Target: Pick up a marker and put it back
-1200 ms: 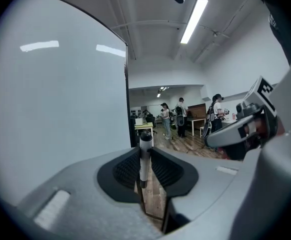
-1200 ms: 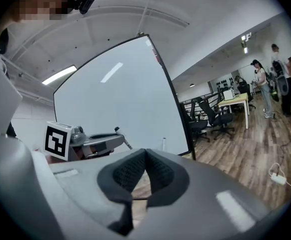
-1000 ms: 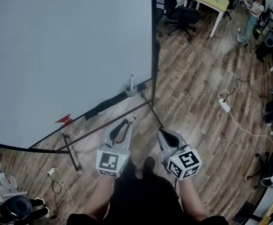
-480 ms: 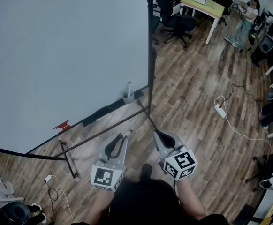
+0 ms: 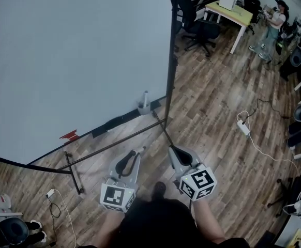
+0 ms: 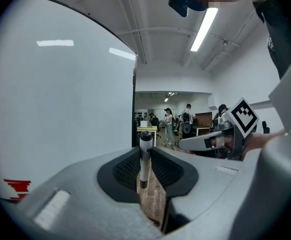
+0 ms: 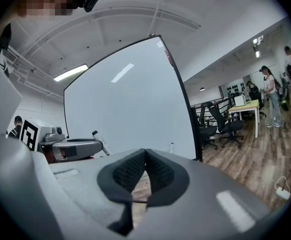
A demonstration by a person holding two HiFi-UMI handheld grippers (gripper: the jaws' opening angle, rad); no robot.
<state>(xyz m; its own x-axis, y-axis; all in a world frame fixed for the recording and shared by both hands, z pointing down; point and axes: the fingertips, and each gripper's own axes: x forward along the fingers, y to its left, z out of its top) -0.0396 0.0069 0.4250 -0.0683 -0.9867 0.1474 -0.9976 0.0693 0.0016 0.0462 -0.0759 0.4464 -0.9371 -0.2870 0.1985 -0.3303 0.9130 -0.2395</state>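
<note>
Left jaws: partly closed on the marker [image 6: 145,159]; pads pressed to its white barrel from both sides
Marker: upright between the pads in the left gripper view; dark-capped end sticking out past the jaw tips; held above the floor, in front of the whiteboard's lower right corner
Left gripper [image 5: 136,154]: pointed towards the foot of the whiteboard stand; marker cube nearest the person
Right jaws: closed tip to tip, with nothing between the pads
Right gripper [image 7: 145,153]: just beside the left one, apart from it; pointed the same way
Whiteboard [image 5: 78,61]: large, blank apart from a small red mark [image 5: 69,136] near its bottom edge; black frame on a floor stand
Cup [image 5: 143,108]: small, grey, on the whiteboard's bottom rail near the right corner; slender white stick upright in it
Floor [image 5: 212,102]: wood planks; white power strip [image 5: 242,126] and its cable lying to the right
Background: table [image 5: 233,6] with a pale green top; black office chair [image 5: 202,27] beside it
</note>
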